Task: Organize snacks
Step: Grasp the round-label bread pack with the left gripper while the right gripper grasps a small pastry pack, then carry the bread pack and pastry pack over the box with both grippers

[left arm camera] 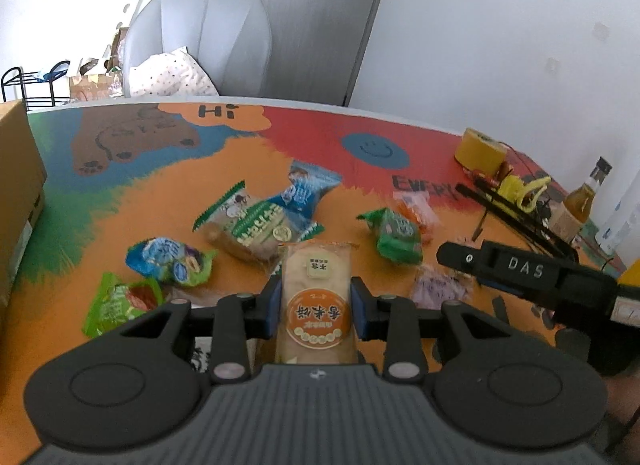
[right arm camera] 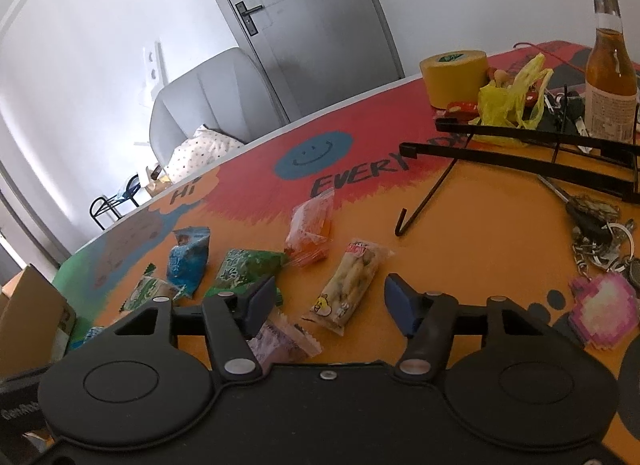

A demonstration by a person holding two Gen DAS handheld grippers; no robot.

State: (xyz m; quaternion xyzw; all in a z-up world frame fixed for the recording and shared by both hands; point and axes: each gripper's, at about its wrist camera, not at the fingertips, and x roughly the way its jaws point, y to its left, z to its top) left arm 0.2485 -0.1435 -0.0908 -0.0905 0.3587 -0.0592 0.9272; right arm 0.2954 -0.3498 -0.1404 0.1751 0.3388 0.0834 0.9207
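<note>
Left gripper [left arm camera: 316, 307], lower centre of its own view: blue pads pressed on both sides of a pale rice-cracker packet [left arm camera: 316, 305] with a round orange label, held upright along the fingers. Right gripper [right arm camera: 330, 303], lower centre of its view: jaws partway apart with nothing between the pads; a clear peanut packet [right arm camera: 348, 289] lies on the table just beyond and between the fingers, and a purple-wrapped snack [right arm camera: 282, 341] lies under the left finger. Loose snacks on the orange printed table mat [left arm camera: 168, 193]: a green-and-white packet [left arm camera: 248, 225] and a blue packet [left arm camera: 304, 189] at centre, a blue-green packet [left arm camera: 168, 261] and a green-red packet [left arm camera: 120, 301] at lower left, a green packet [left arm camera: 396, 235] and a clear orange packet [left arm camera: 416, 205] right of centre. Containers: a cardboard box [left arm camera: 18, 193] at the left edge, contents hidden; a glass bottle [right arm camera: 610, 61] at upper right, part full of amber liquid, cap on. Near the bottle: yellow tape roll [right arm camera: 454, 73], yellow plastic bag [right arm camera: 508, 101], black wire stand [right arm camera: 520, 163], keys [right arm camera: 596, 233].
</note>
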